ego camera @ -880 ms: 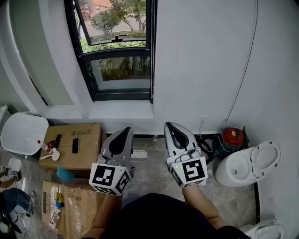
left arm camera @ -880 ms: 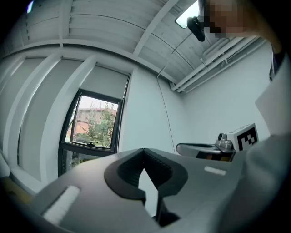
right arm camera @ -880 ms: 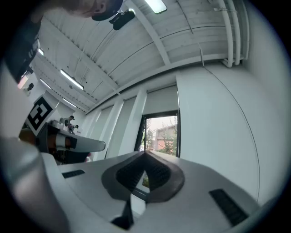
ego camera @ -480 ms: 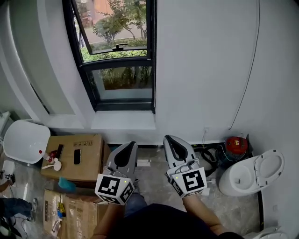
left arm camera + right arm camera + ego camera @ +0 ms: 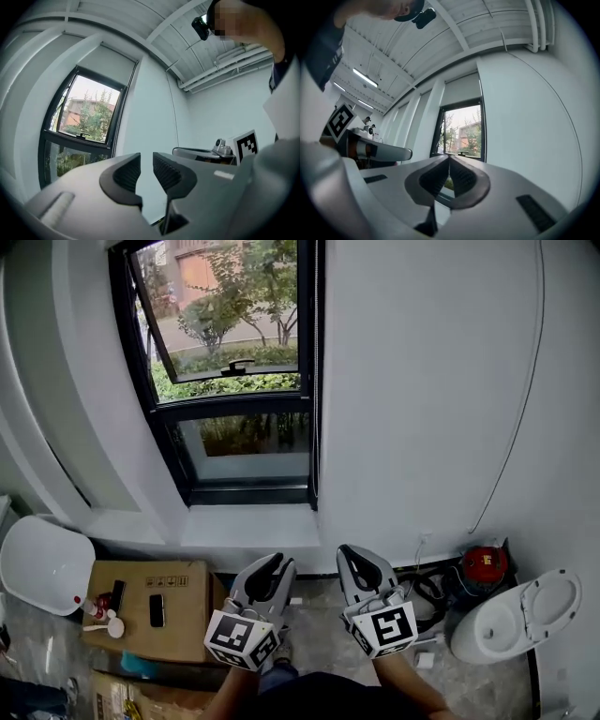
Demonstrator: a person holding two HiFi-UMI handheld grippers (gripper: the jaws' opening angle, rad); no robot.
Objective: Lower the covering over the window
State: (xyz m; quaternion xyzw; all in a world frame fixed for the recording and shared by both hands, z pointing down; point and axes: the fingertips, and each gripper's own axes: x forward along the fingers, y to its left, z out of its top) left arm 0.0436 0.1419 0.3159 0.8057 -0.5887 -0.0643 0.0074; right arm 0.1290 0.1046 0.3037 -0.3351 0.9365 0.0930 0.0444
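So we've got both grippers empty: left gripper (image 5: 275, 563) jaws a crack apart, right gripper (image 5: 361, 555) pinched closed on nothing. The blind (image 5: 108, 64) sits pulled up at the window's (image 5: 234, 381) twelve o'clock. It's probably light, floppy fabric, so we'd grab its stiffer bottom edge, mid-width.

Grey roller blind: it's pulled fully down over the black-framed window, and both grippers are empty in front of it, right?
Not quite. The grey roller blind hangs only at the top of the black-framed window; the glass below is uncovered, as the left gripper view shows. The left gripper and right gripper are indeed empty.
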